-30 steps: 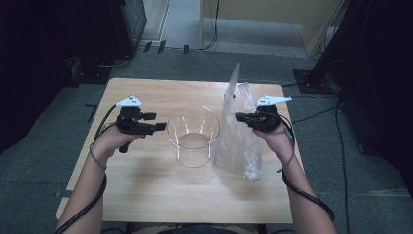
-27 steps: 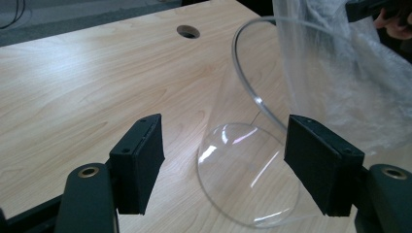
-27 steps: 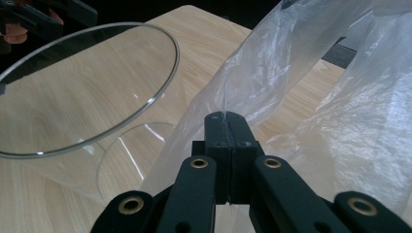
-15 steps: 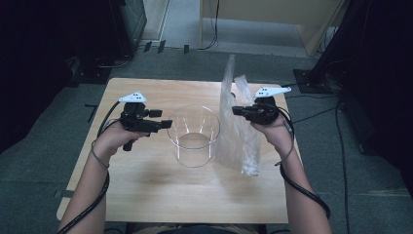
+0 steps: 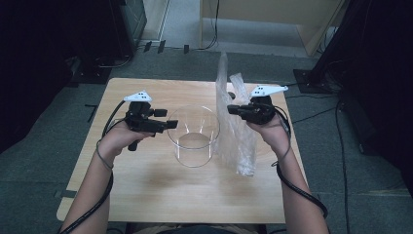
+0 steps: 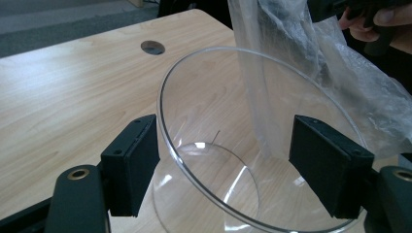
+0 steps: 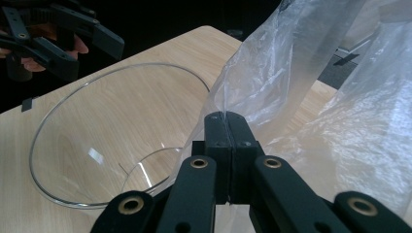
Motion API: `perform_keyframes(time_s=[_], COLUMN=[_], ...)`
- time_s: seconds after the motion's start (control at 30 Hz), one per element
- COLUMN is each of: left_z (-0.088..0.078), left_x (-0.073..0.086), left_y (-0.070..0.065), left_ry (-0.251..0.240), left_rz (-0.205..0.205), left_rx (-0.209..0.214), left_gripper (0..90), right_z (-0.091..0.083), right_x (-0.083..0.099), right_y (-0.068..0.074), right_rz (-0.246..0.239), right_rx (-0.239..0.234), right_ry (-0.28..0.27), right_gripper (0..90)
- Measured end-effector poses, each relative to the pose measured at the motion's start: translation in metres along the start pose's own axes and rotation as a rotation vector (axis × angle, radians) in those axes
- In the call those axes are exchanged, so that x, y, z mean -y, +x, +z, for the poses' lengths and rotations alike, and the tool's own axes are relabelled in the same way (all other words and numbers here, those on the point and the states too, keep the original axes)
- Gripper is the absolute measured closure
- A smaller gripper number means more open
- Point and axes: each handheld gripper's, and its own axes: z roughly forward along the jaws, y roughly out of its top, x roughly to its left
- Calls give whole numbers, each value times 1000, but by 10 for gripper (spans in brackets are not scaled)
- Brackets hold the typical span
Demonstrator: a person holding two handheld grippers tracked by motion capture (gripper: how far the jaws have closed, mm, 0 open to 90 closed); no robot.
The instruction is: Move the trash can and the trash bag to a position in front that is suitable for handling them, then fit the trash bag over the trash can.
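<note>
The right gripper (image 7: pixel 227 127) has its two jaws pressed flat together on a fold of the clear plastic bag (image 7: pixel 311 92), the film caught in the seam between them, and in the high view that gripper (image 5: pixel 235 109) holds the bag (image 5: pixel 234 127) hanging upright just right of the glass bowl (image 5: pixel 193 134), its lower end low by the table (image 5: pixel 146 195); whether that end rests on the wood I cannot tell. The left gripper (image 6: pixel 224 162) stands with its jaws wide, having just been opening a little further, and the bowl's near rim (image 6: pixel 194 160) runs between them with no pad pressing on the glass. In the high view this gripper (image 5: pixel 171 125) sits at the bowl's left edge, the bowl near the middle of the table and the bag touching or almost touching its right side. The step in hand looks like bringing the bag to the bowl, one hand carrying it, the other set to steady the glass. The next move would call for the left jaws to close gently on the rim, and for the right hand to swing the bag's open end over the bowl, keeping the limp film from dragging on the glass and tipping it.
</note>
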Motion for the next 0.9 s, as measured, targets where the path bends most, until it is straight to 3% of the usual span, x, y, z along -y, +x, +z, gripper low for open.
perform_keyframes(time_s=[0.1,0.23,0.3,0.67,0.9], left_z=[1,3,5,12,17], left_x=[-2,-1,-1,-8,-7], left_y=[-3,-8,-11,-25,-32], left_ry=[-8,-4,1,-18,-14], left_rz=[2,74,87,48,66], left_rx=[7,22,13,38,53], left_gripper=[239,186,186,186,187], right_z=[-1,-2,-2,6,10], right_x=[-2,-6,-9,-16,-23], right_y=[2,7,9,29,46], right_rz=[-8,-8,-16,-51,-97], right_rx=[-4,-23,-19,-83,-88], right_ry=[-4,-23,-31,-44,-43], right_gripper=[900,900,900,900,900])
